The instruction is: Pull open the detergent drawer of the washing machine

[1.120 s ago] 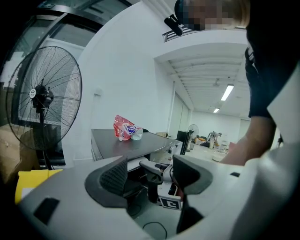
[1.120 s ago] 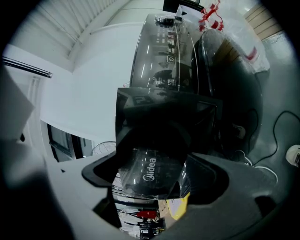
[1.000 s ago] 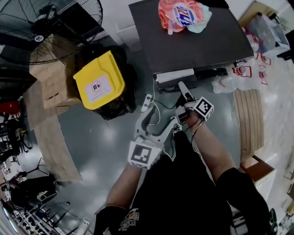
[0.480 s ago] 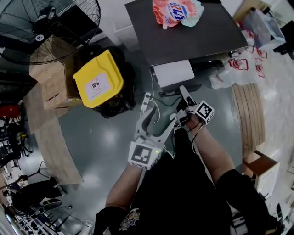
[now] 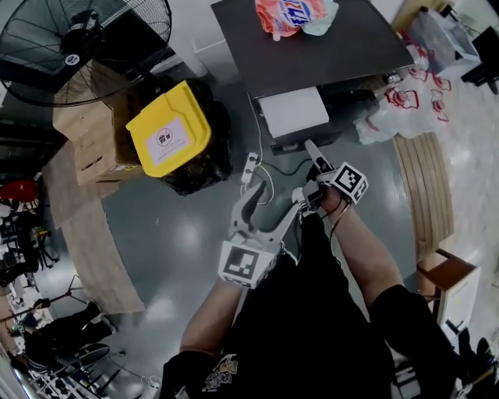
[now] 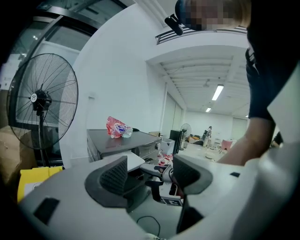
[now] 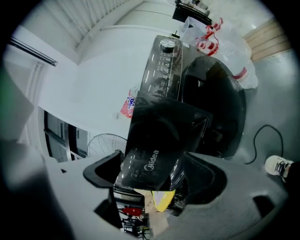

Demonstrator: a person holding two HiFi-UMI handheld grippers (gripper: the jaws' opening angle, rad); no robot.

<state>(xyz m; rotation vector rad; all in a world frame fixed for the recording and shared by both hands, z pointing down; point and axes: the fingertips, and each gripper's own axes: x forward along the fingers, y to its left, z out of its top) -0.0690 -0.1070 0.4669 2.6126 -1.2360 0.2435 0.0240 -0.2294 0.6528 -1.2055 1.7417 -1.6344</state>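
Note:
The dark washing machine (image 5: 327, 54) stands at the top of the head view. Its detergent drawer (image 5: 291, 111) is slid out and shows a white inside. My right gripper (image 5: 314, 156) is shut on the drawer's glossy dark front panel (image 7: 150, 154), which fills the gap between the jaws in the right gripper view. My left gripper (image 5: 274, 184) hangs lower left of the drawer, open, with nothing between its jaws (image 6: 150, 176). In the left gripper view the pulled-out drawer (image 6: 126, 161) shows just beyond those jaws.
A pink detergent bag (image 5: 284, 14) lies on the machine's top. A yellow-lidded bin (image 5: 168, 132), cardboard boxes (image 5: 86, 132) and a big floor fan (image 5: 78, 43) stand to the left. Plastic bags (image 5: 405, 105) and a wooden pallet (image 5: 425, 195) are on the right. A cable (image 5: 269, 171) trails on the floor.
The drawer has slid farther out of the machine, showing more of its white inside, with the right gripper still shut on its front. The left gripper stays open and hardly moves.

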